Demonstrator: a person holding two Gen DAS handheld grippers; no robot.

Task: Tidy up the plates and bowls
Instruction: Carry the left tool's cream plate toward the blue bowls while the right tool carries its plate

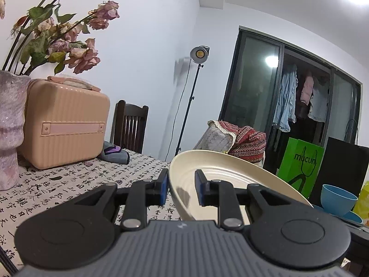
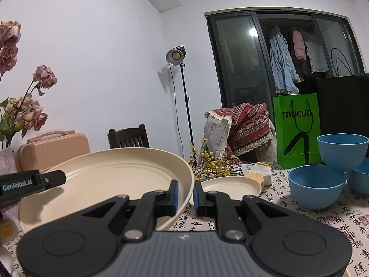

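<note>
A large cream plate (image 1: pixel 230 184) is held up off the table between both grippers. My left gripper (image 1: pixel 181 188) straddles its left rim, the fingers wider than the rim. My right gripper (image 2: pixel 185 197) is shut on the plate's right rim (image 2: pixel 115 180). The left gripper's finger shows at the plate's far left in the right wrist view (image 2: pixel 34 182). A smaller cream plate (image 2: pixel 230 185) lies on the table beyond. Three blue bowls (image 2: pixel 317 188) stand at the right, one (image 2: pixel 341 151) stacked on top. A blue bowl (image 1: pixel 337 199) also shows at the right in the left wrist view.
A pink case (image 1: pixel 62 127) and a vase of dried roses (image 1: pixel 9 127) stand at the table's left. Yellow flower twigs (image 2: pixel 212 166), a green bag (image 2: pixel 297 129), a dark chair (image 2: pixel 129 138) and a lamp stand (image 2: pixel 184 97) lie behind.
</note>
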